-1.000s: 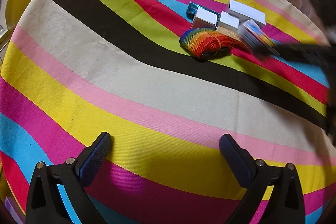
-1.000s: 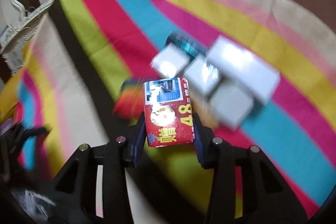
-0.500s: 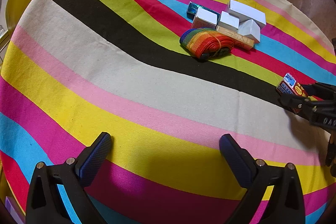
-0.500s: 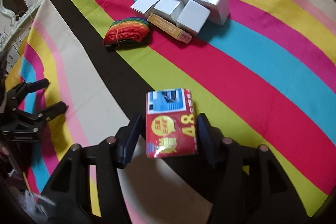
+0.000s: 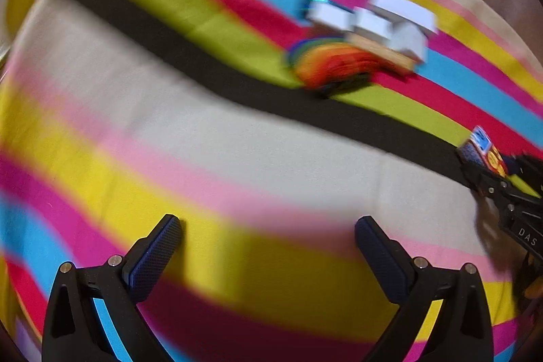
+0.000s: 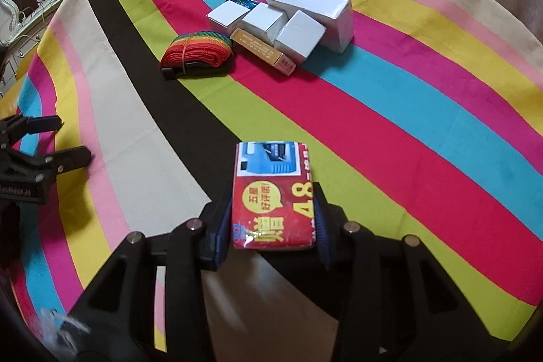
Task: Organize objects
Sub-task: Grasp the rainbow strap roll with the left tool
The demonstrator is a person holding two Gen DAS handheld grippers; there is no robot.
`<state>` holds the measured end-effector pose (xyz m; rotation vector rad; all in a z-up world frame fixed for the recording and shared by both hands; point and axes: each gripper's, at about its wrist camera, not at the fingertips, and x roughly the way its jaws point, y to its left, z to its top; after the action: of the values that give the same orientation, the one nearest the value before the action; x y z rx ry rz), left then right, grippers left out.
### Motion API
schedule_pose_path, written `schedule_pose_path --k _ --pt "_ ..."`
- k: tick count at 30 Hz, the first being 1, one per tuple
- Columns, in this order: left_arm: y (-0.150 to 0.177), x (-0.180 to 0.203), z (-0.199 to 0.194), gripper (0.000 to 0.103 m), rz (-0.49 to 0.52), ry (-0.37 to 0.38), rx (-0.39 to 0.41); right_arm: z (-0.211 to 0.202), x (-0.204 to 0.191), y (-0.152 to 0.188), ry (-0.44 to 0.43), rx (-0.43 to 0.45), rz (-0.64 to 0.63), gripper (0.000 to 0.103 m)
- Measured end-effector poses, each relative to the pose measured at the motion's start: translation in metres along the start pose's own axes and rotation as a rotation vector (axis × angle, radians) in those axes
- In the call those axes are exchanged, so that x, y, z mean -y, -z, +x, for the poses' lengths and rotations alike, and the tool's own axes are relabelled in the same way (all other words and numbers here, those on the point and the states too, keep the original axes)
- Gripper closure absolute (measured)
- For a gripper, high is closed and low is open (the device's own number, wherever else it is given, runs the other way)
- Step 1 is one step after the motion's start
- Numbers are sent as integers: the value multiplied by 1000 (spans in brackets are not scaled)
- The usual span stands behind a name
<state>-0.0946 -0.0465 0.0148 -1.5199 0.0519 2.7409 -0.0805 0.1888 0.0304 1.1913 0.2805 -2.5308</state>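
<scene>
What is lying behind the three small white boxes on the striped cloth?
Behind the three small white boxes stand a long white box and a blue packet on the striped cloth. The boxes cover most of the packet, so its full shape is hidden.

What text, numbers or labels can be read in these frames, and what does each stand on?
"48": red packet gripped in the right gripper.
"五星好评哦!": yellow speech bubble on that packet.
"赠": large yellow character near the packet's lower edge.
"DAS": body of the right gripper, seen from the left wrist view.
Print on the tan slim box and blue box: too small to read.
</scene>
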Motion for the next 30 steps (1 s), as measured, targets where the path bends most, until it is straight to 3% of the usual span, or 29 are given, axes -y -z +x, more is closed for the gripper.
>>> schedule_pose_path --k 2,6,8,11,12,14,17,20,24,27,28,30 --pt "-24 15 10 0 142 -8 52 1 1 0 1 0 2 58" --pt "-74 31 30 0 369 121 86 2 4 1 10 0 8 58" --pt "-94 39 37 0 491 103 108 2 6 1 10 0 14 58" --pt "-109 46 56 5 572 141 32 3 10 1 19 -1 30 58" --pt "-111 46 61 7 564 170 13 4 12 1 20 -2 41 58" --pt "-113 39 61 36 486 205 7 4 15 1 24 -2 56 58" --pt "-93 33 44 47 398 187 30 3 13 1 29 -2 53 57" --pt "-43 36 13 47 310 121 27 3 14 0 28 -2 53 57" --pt "9 32 -21 46 205 121 58 4 15 0 26 -2 52 57" --pt "15 34 -26 37 191 110 81 4 15 1 28 -2 51 57" --pt "13 36 -22 29 203 70 90 4 15 1 28 -2 51 57" --pt "4 52 -16 25 199 45 107 5 15 1 28 -2 51 57"
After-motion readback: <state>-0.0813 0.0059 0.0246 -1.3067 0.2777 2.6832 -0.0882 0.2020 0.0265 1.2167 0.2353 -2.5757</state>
